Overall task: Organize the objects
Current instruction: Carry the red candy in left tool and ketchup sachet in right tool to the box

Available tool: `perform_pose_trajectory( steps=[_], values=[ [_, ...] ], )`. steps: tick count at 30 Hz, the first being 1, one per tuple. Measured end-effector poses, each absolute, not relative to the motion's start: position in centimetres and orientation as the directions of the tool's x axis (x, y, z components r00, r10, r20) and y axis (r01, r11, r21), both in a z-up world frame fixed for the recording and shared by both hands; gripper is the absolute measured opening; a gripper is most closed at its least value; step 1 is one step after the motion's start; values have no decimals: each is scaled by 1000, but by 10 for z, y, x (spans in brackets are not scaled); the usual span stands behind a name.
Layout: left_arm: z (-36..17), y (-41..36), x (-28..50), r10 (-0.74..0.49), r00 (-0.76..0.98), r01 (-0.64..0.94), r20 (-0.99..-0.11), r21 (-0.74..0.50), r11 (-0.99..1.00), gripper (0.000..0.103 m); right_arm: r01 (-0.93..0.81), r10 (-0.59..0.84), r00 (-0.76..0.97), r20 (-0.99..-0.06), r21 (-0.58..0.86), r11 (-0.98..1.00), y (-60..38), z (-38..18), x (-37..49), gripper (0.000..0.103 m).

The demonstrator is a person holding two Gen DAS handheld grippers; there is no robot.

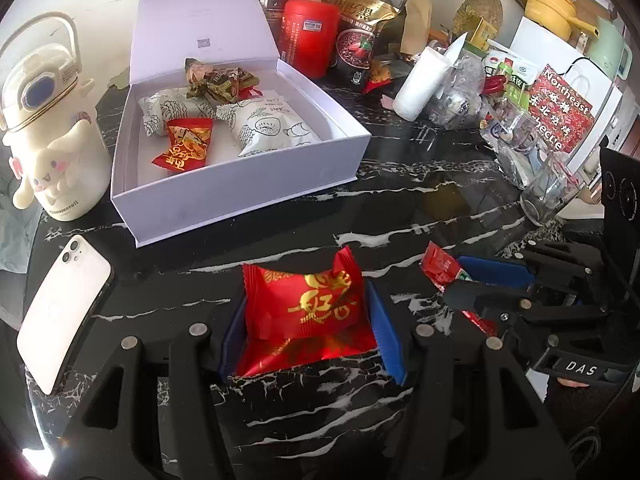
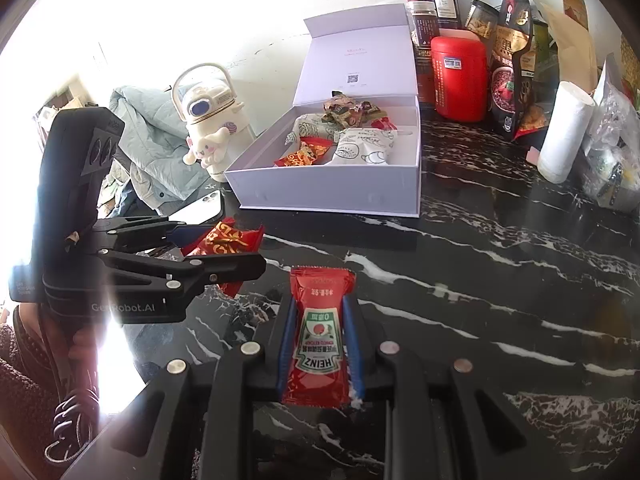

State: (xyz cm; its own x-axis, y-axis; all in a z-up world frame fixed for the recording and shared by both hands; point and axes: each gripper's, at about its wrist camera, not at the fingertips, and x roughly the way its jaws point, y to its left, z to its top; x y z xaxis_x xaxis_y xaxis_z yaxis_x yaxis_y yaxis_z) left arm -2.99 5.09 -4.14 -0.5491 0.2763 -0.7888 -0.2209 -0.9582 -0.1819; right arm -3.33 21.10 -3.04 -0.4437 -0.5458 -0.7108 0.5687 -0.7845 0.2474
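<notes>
Presently: open white cardboard gift box on black marbled table, well apart from both tools; left gripper clamps the red-and-gold foil snack packet; right gripper pinches the slim red Heinz ketchup sachet. Risks: slick foil slipping free, sachet bursting under squeeze.

Open box on table (snacks inside), bottle left, phone before bottle
</notes>
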Motion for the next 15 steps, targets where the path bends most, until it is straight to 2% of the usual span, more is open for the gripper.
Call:
perform_pose_trajectory(
  steps=[15],
  values=[
    [-37,50,-58,264,-542,-228,-798,-162,-960,54,568,-541,-432,-721,249,-785,208,-25,-64,23]
  ],
)
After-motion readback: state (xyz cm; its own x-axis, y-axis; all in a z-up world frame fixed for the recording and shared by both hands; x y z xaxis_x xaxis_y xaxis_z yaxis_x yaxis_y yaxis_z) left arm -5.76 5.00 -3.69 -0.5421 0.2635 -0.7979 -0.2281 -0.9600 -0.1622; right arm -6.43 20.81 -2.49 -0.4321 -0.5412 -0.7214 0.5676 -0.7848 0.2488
